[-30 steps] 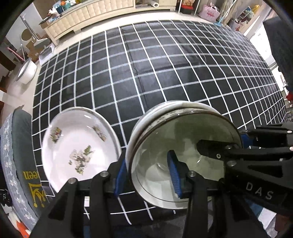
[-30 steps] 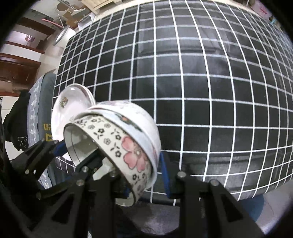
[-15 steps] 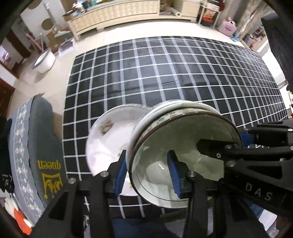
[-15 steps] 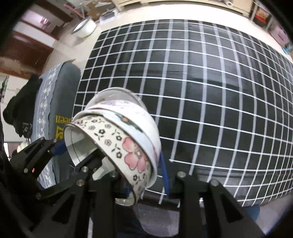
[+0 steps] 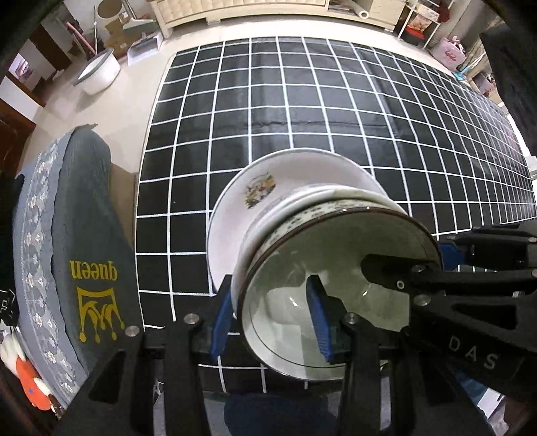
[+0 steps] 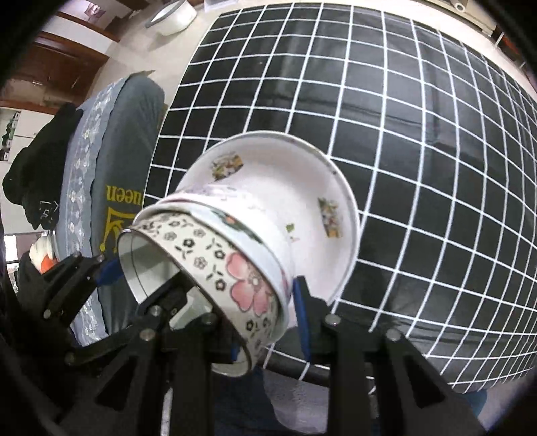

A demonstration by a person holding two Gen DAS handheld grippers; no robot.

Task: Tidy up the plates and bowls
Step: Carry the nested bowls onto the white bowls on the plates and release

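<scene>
Two nested bowls, a flower-patterned bowl (image 6: 214,255) inside a white bowl (image 6: 250,214), hang tilted between both grippers. My left gripper (image 5: 270,322) is shut on the stack's near rim, one blue pad inside and one outside. My right gripper (image 6: 241,302) is shut on the opposite rim, one finger inside the bowl (image 5: 335,255); it also shows in the left wrist view (image 5: 409,258). The stack sits directly over a white plate (image 5: 235,208) with floral decals (image 6: 302,187), lying on the black grid tablecloth (image 5: 302,100). Whether the stack touches the plate is hidden.
A grey chair cover (image 5: 84,234) with yellow "queen" lettering stands just left of the table edge. On the floor beyond are a white basin (image 5: 97,72) and a cream cabinet (image 5: 235,10). The tablecloth (image 6: 419,134) stretches far and right of the plate.
Both grippers carried the bowl stack leftward across the table. The plate, earlier left of the stack, now lies right under it. The grips look unchanged.
</scene>
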